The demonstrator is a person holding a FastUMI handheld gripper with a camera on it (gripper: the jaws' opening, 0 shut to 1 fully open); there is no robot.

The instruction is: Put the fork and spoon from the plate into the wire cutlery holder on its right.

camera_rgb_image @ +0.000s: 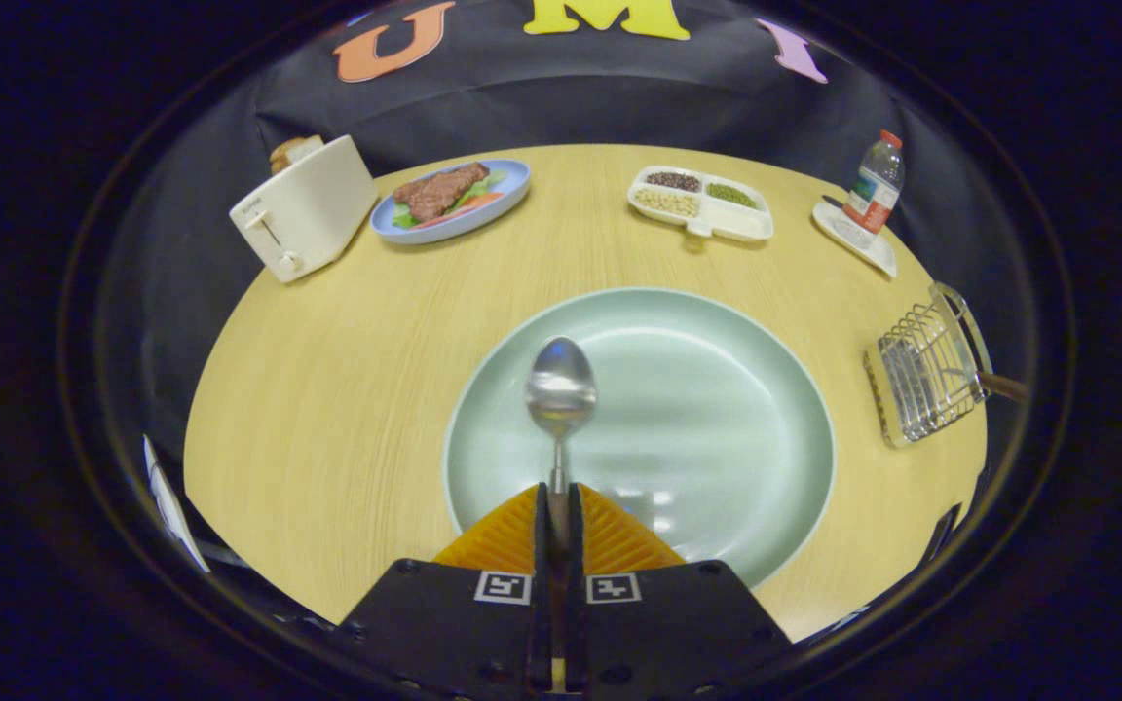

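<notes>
The gripper [558,506] was clamped on the handle of the spoon [560,389], both fingers pressed against the thin stem with almost no gap between them. The spoon's long axis ran straight ahead toward twelve o'clock, bowl leading, over the pale green plate [717,409]; whether the bowl touched the plate or was lifted off it could not be told. The wire cutlery holder [923,375] stood at about three o'clock from the spoon, well apart, just past the plate's rim and close to the table's [327,389] edge, a dark handle, perhaps the fork's, jutting from it. The stretch between lay open; toaster [303,209], steak plate [451,200], divided dish [702,202] and bottle [875,182] sat far beyond.
</notes>
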